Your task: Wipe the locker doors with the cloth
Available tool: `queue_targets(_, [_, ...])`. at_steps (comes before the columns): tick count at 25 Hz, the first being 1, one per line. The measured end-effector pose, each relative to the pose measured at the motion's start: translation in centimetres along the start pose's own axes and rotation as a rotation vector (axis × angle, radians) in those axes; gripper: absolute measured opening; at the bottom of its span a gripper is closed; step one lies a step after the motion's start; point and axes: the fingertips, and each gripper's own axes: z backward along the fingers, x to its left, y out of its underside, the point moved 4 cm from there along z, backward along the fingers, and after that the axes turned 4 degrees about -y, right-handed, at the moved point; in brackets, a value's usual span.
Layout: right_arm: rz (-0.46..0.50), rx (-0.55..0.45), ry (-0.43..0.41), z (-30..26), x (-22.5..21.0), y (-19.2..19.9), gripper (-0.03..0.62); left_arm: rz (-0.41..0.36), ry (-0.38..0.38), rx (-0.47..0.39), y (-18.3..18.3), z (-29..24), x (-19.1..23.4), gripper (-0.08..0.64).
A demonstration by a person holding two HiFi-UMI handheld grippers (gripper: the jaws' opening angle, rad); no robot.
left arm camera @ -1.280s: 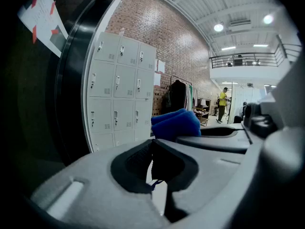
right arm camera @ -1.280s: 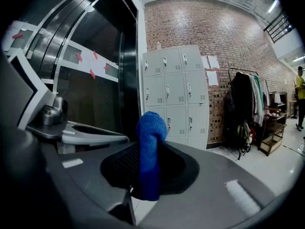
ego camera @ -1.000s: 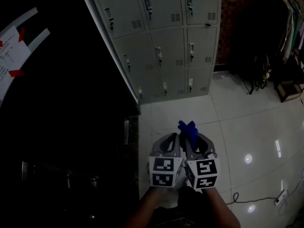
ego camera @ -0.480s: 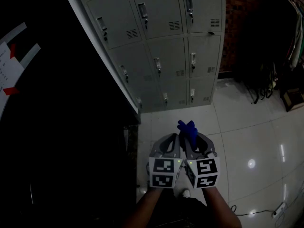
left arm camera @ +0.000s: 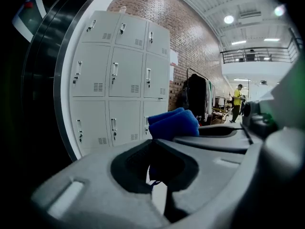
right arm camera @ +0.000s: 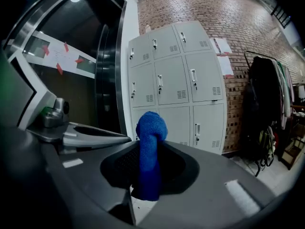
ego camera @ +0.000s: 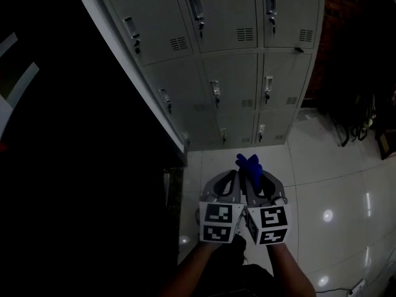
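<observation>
Right gripper (ego camera: 251, 179), clamping the cloth (ego camera: 249, 164), sits beside the left gripper (ego camera: 233, 178).

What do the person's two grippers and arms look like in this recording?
Both the left gripper and the right gripper have grey, moulded, curved jaws. Each carries a white cube printed with black square markers. No cables show. The forearms appear unsleeved.

Red brick wall (right arm camera: 200, 8) stood at back, white paper sheets (right arm camera: 221, 46) stuck on it. Dark hanging garments (right arm camera: 264, 94) alongside. Glossy white tiled floor (ego camera: 334, 178) showed bright glare spots (ego camera: 327, 215).
</observation>
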Motion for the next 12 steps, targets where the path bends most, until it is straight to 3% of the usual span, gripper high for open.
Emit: queue_targets(12, [0.054,-0.007,-0.019,-14.0,-3.1,-6.0,0.084,0.030,-0.023,-0.022,-5.8,-10.3,9.5,0.003])
